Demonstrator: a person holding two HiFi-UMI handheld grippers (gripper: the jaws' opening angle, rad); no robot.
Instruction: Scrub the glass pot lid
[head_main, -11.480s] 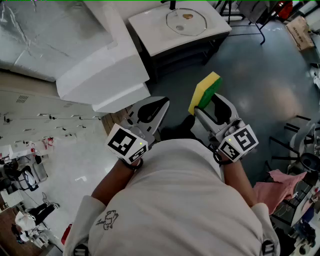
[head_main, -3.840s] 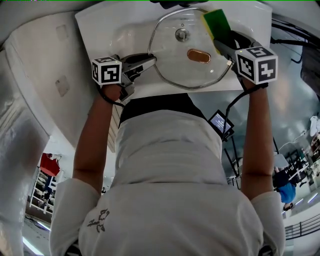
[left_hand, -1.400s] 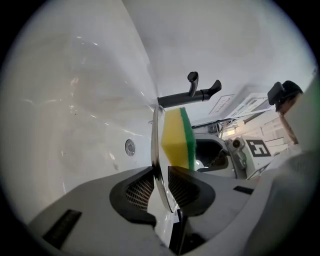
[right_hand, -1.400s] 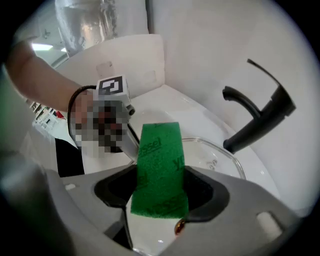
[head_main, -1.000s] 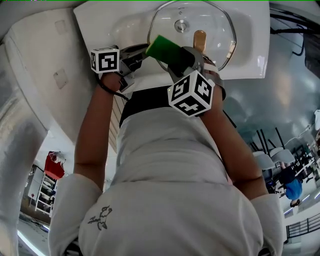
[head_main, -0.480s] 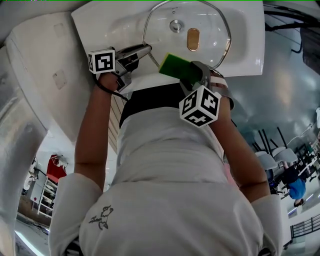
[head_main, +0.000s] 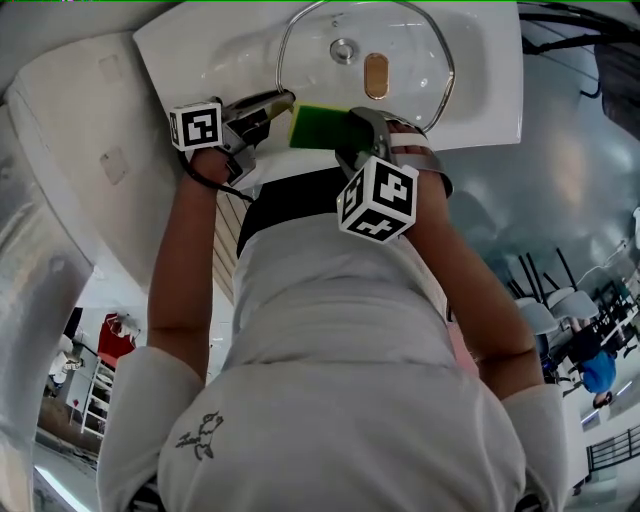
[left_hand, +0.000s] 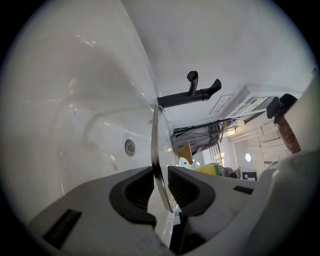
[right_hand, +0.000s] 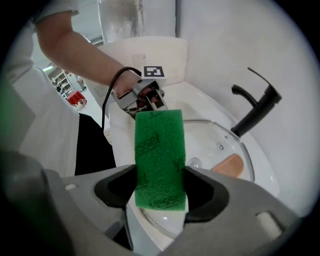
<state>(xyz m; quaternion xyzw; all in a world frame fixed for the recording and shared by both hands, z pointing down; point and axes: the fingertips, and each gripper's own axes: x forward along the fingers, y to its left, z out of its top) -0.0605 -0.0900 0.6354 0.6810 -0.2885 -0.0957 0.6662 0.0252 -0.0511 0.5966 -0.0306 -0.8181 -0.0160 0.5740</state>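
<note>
The glass pot lid (head_main: 400, 55) lies in the white sink (head_main: 490, 70), with a metal rim and a wooden knob (head_main: 376, 75). My left gripper (head_main: 283, 100) is shut on the lid's left rim; the left gripper view shows the rim (left_hand: 156, 150) edge-on and pinched between the pads of that gripper (left_hand: 160, 187). My right gripper (head_main: 345, 135) is shut on a green sponge (head_main: 316, 127) at the lid's near edge, close to the left gripper. In the right gripper view the sponge (right_hand: 160, 155) stands up from the jaws (right_hand: 160, 189), over the lid (right_hand: 215, 145) and its knob (right_hand: 227, 164).
A black faucet (right_hand: 255, 107) rises at the far side of the sink, and the drain (head_main: 343, 50) shows through the glass. The white counter (head_main: 90, 120) runs to the left. The person's torso fills the lower head view.
The right gripper with the sponge has drawn back from over the lid to its near edge, then shifted left toward the left gripper. The left gripper kept its hold on the rim.
</note>
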